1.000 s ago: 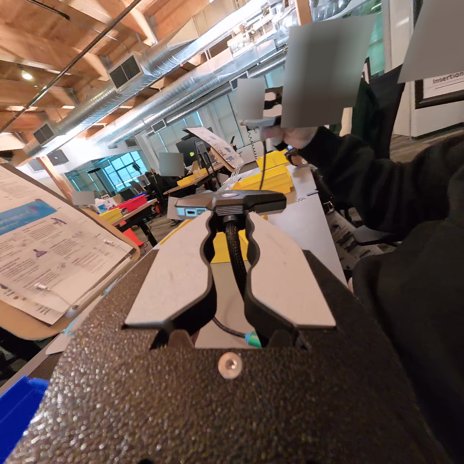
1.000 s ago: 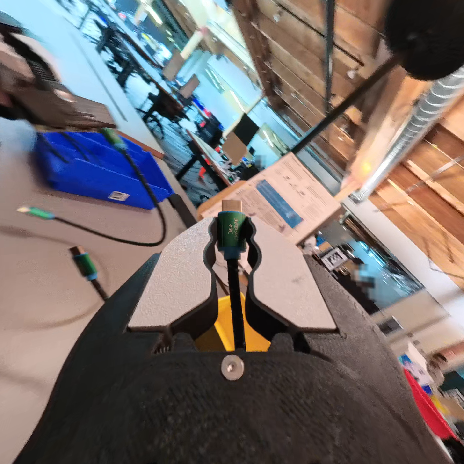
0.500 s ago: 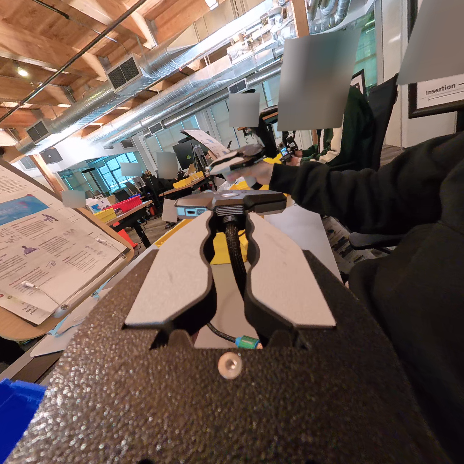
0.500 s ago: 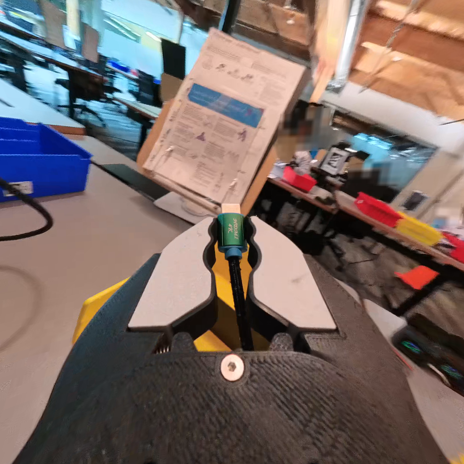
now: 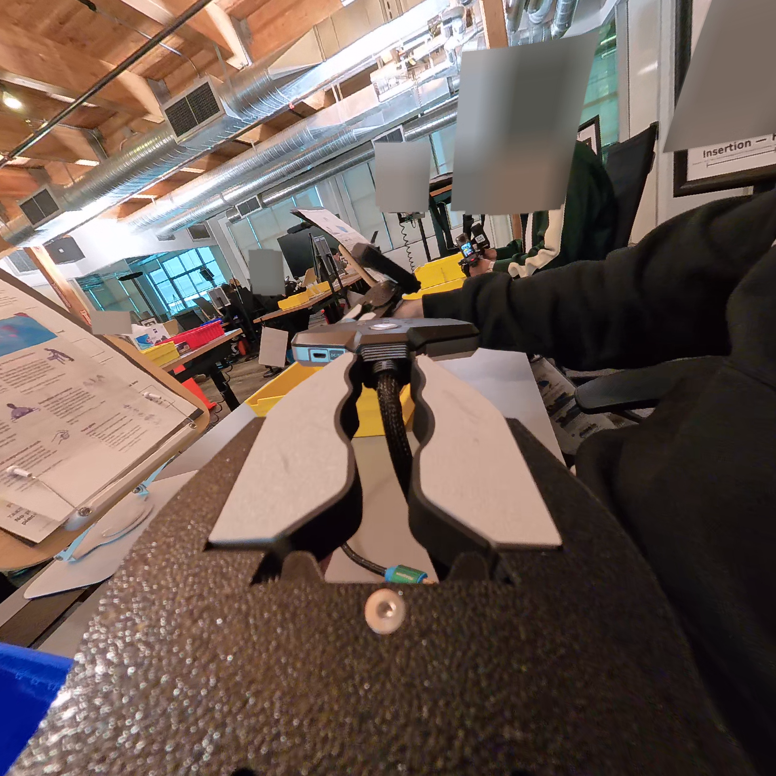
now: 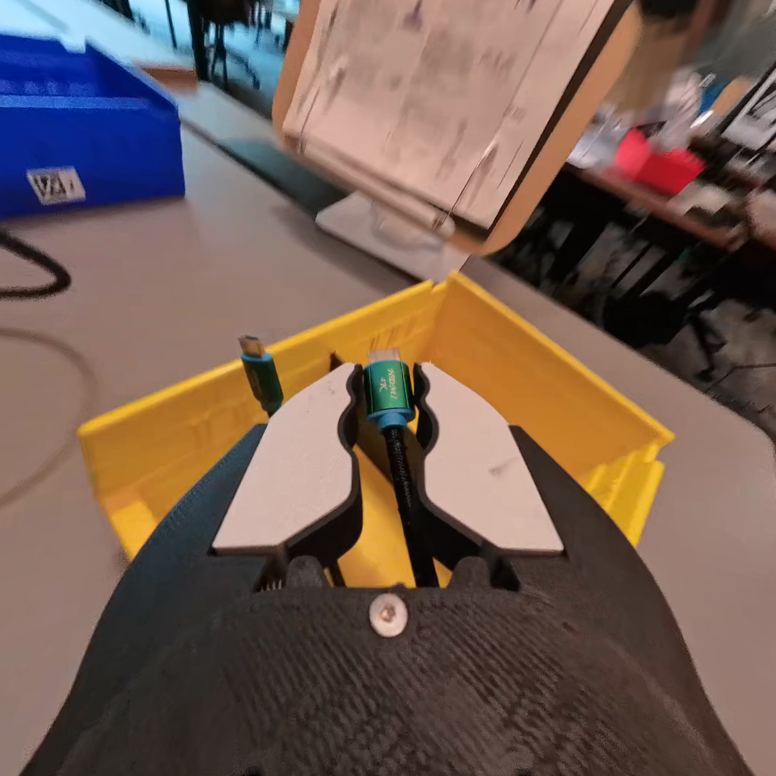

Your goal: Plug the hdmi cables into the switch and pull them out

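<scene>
My left gripper (image 5: 384,367) is shut on the thick braided cable (image 5: 392,424) of the black and grey switch (image 5: 384,336), holding it up with an open port facing left. A loose green HDMI plug (image 5: 405,574) lies on the table under the fingers. My right gripper (image 6: 384,371) is shut on a green HDMI plug (image 6: 386,392), its metal tip pointing forward above the inside of the yellow bin (image 6: 525,378). A second green plug (image 6: 260,378) stands against the bin's left wall. The right gripper also shows in the left wrist view (image 5: 378,294), just behind the switch.
A slanted document stand (image 6: 441,105) stands behind the yellow bin; it also shows in the left wrist view (image 5: 84,420). A blue bin (image 6: 84,138) sits far left, with a black cable (image 6: 38,277) on the grey table (image 6: 189,273). A person's dark sleeve (image 5: 588,310) reaches across at the right.
My right gripper has swung downward with the green plug, from facing the room and document stand to over the yellow bin. My left gripper has kept holding the switch nearly still.
</scene>
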Motion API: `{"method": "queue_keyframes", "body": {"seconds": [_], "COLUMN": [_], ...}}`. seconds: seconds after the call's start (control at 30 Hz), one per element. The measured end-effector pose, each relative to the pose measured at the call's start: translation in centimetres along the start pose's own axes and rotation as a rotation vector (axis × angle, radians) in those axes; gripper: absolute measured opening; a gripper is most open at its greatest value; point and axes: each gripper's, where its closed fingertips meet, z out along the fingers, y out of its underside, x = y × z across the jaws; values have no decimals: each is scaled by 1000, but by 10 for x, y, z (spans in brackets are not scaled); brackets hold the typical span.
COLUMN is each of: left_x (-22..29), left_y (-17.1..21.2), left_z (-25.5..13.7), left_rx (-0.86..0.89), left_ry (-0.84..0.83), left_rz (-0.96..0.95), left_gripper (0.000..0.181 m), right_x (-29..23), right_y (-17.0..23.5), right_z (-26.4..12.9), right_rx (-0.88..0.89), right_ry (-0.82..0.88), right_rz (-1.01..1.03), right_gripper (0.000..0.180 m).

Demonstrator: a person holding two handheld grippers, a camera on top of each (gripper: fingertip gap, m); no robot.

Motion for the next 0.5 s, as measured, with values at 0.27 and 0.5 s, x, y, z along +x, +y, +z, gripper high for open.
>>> {"method": "queue_keyframes", "body": {"seconds": [0.27,0.5], "left_x": [-2,-3], "left_y": [1,0], "left_z": [0,-3], "left_rx": [3,15], "left_ry": [-9,-12], "left_rz": [-8,-13], "left_gripper": [22,22], "right_x": [1,22], "right_y": [-16,-18], "right_z": [-10,-41], "right_rx": [-73,-193], "right_ry": [34,181], "right_rz": [-151,-221], "right_gripper": [51,37]}}
